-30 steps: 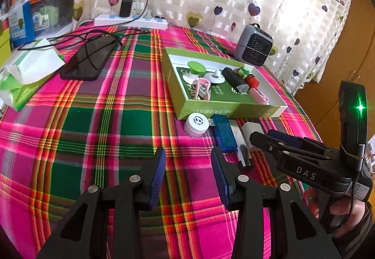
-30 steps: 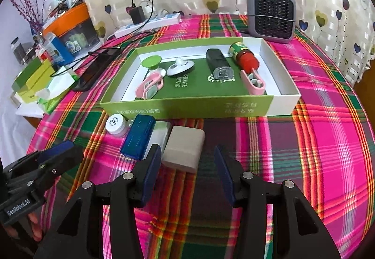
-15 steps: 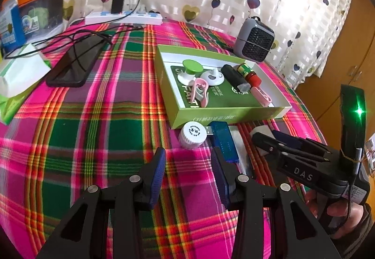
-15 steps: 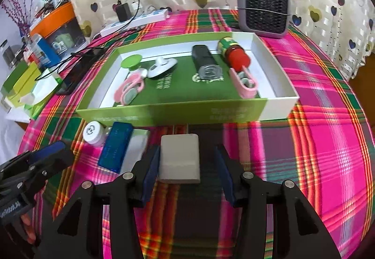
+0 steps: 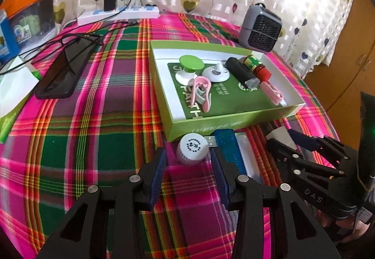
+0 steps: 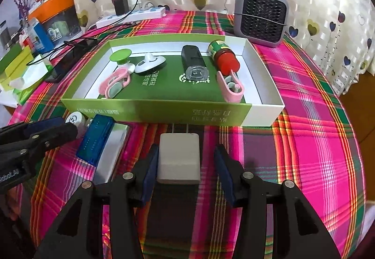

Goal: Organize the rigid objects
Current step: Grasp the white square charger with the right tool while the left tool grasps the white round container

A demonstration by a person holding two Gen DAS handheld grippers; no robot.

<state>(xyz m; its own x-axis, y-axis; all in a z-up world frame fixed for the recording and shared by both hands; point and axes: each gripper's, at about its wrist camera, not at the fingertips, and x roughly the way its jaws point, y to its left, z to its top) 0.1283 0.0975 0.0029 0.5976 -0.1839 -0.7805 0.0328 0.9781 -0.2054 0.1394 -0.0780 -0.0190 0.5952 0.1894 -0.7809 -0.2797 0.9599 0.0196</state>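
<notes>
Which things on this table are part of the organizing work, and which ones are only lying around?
Part of the job:
- green box, with small items already inside
- white bottle
- blue USB stick
- silver bar under it
- white adapter

Only lying around:
- heater
- phone
- power strip
- tissue pack

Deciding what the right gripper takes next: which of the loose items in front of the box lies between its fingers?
The grey-white plug block, alone between the open right gripper.
</notes>
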